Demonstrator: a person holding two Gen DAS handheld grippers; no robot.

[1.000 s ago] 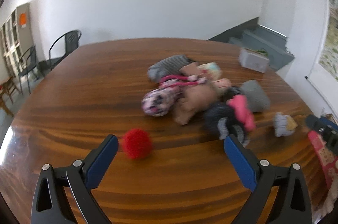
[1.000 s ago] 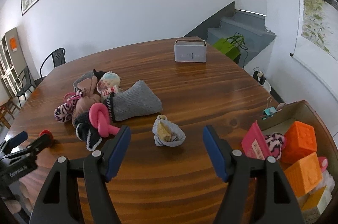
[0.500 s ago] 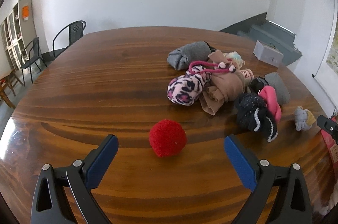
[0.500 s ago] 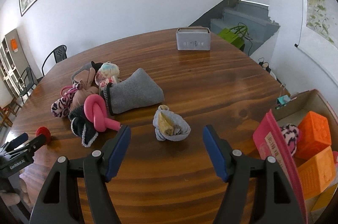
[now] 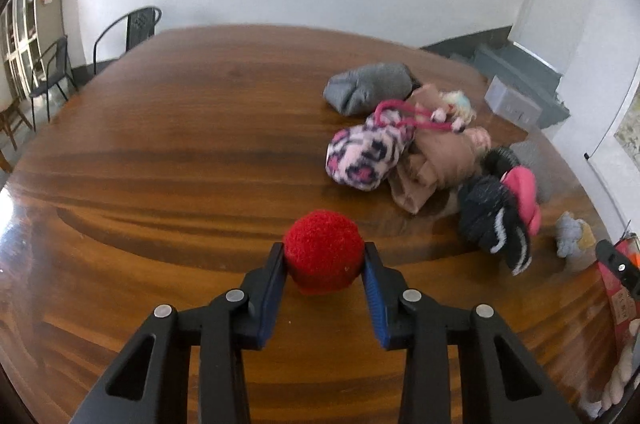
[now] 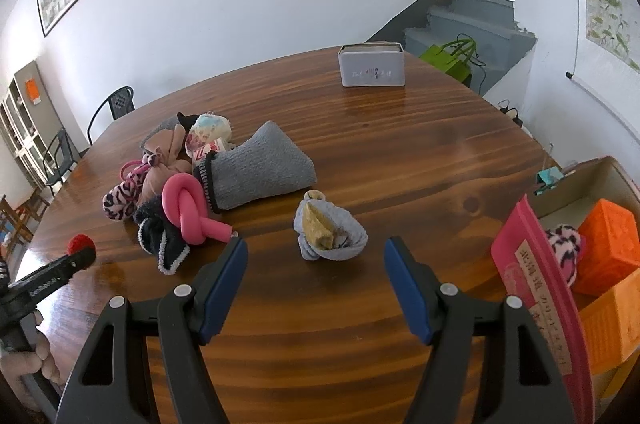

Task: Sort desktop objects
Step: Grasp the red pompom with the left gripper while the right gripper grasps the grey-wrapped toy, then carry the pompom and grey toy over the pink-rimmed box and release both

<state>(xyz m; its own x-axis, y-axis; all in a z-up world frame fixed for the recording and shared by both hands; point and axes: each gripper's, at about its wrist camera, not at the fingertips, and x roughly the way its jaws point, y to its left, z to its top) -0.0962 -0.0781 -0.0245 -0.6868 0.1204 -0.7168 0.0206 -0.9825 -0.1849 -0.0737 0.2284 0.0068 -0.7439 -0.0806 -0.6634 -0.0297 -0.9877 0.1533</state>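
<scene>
A fuzzy red ball rests on the wooden table, and my left gripper is shut on it, both blue pads pressed to its sides. The right wrist view shows that ball at far left with the left gripper around it. My right gripper stands open just short of a light-blue bundled sock, with nothing between its pads. A heap of socks and toys lies left of it, including a knotted pink tube.
A cardboard box at the right edge holds orange blocks and a pink card. A grey tin stands at the table's far side. Chairs stand beyond the table on the left. A hand holds the left gripper's handle.
My left gripper moved forward and down to the red ball and shut on it. The right gripper stayed open and hardly moved.
</scene>
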